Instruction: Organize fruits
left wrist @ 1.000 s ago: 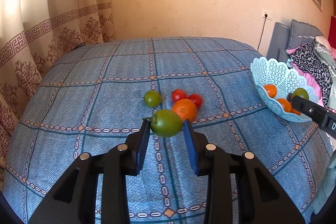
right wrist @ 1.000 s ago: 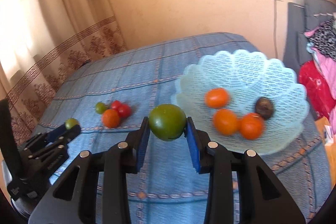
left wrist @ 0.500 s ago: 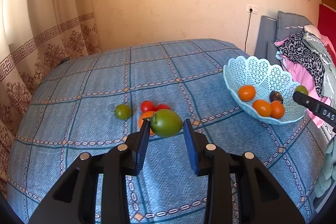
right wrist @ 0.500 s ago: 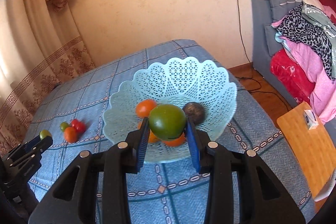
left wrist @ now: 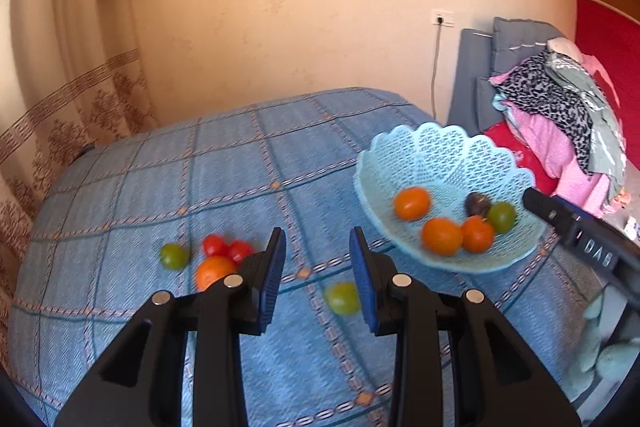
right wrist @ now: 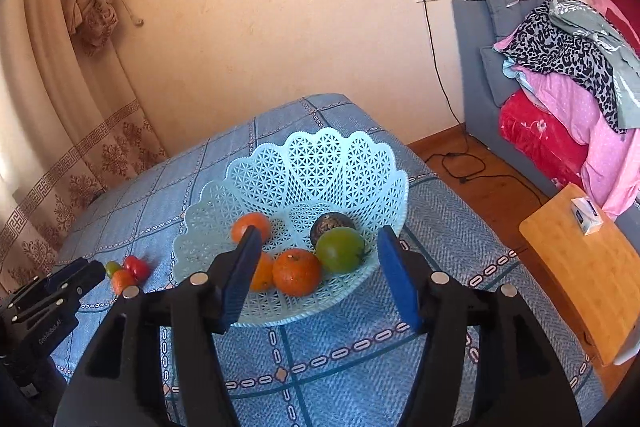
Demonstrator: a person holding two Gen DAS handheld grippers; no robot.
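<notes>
Though the basket (right wrist: 304, 163) nears the bed's edge (right wrist: 418, 169), bedspread (right wrist: 360, 371) surrounds it.

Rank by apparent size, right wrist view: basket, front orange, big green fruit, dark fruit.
1. basket
2. front orange and big green fruit: look alike, not ranked
3. dark fruit, partly hidden behind the green one
</notes>
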